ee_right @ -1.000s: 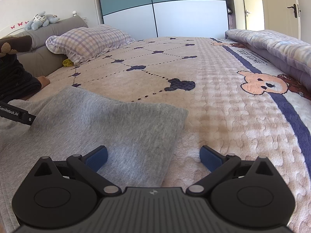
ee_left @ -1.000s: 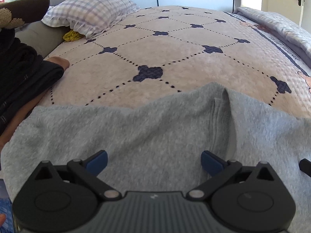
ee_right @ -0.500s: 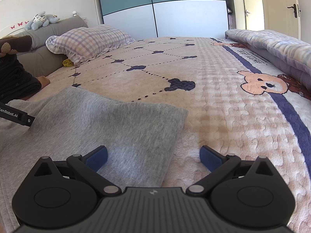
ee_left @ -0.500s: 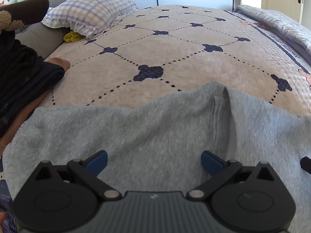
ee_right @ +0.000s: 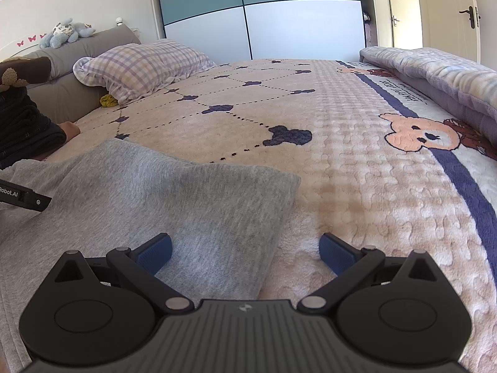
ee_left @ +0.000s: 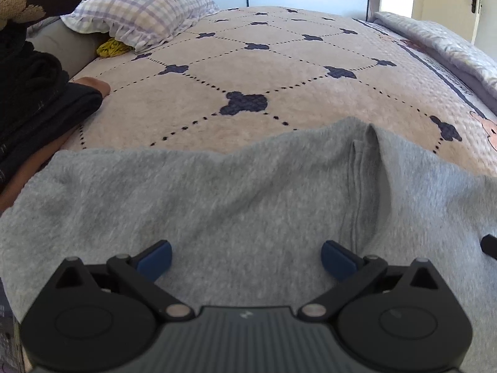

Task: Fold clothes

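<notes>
**Sweatshirt lying spread on the bed, both claws hovering wide open**

Sweatshirt in grey fleece is lying flat across the near part of the bed, covering the pink plush blanket there. In the left wrist view a raised fold with a seam is running up its right half toward the far hem. In the right wrist view the garment is ending in a squared corner just left of centre, with bare blanket stretching to the right.

The left claw is hanging low over the grey fabric with its blue pads spread far apart and pinching nothing. The right claw is also spread wide and gripping nothing; its left pad is sitting over the sweatshirt edge while its right pad is over the blanket. Whether either claw is touching the cloth cannot be told. A black bar of the left tool is showing at the left edge of the right wrist view, over the sweatshirt.

Beyond the garment, a stack of dark folded clothes is sitting at the left, a checked pillow is resting against the grey headboard cushion, and a small yellow item is peeking from under the pillow. A folded grey quilt is lying along the right side, and a plush toy is perched on the headboard.
</notes>
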Demonstrator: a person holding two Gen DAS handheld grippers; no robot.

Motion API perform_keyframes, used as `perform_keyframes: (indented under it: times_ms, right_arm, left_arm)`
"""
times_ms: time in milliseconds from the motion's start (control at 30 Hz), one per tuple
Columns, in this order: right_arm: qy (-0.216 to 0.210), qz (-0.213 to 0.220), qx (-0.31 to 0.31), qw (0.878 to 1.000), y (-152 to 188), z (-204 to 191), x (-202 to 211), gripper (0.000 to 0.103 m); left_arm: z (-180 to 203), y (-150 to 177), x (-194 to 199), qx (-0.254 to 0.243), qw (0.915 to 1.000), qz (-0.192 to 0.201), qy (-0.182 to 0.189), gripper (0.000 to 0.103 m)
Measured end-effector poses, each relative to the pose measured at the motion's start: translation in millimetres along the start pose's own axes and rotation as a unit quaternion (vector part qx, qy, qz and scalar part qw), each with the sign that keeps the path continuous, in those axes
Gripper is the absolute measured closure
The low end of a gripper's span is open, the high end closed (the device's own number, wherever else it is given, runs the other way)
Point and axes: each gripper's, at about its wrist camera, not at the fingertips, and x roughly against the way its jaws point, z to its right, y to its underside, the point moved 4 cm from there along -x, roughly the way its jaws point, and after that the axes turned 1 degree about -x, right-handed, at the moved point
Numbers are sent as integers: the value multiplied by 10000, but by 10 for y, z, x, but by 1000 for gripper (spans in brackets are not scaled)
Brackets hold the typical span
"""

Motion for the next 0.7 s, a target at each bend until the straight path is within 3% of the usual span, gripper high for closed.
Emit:
perform_keyframes:
  times_ms: [167,300,433,533,700]
  right_arm:
    - [-1,0,-1,10000,0,0,0,0]
    - [-2,0,-1,10000,0,-1,0,0]
    - [-1,0,-2,10000,0,-1,-1,0]
    - [0,0,-1,10000,0,-1,0,0]
    - [0,0,-2,10000,1,-2,1,0]
  left_arm:
    - [-262,87,24,147,9989,158,413,0]
    - [-187,86,18,-114,9993,138,321,0]
    - [-202,56,-27,63,9989,183,436,0]
    - [-183,62,-42,-80,9989,168,440,0]
    - [-326,143,60,-199,9959,213,855,0]
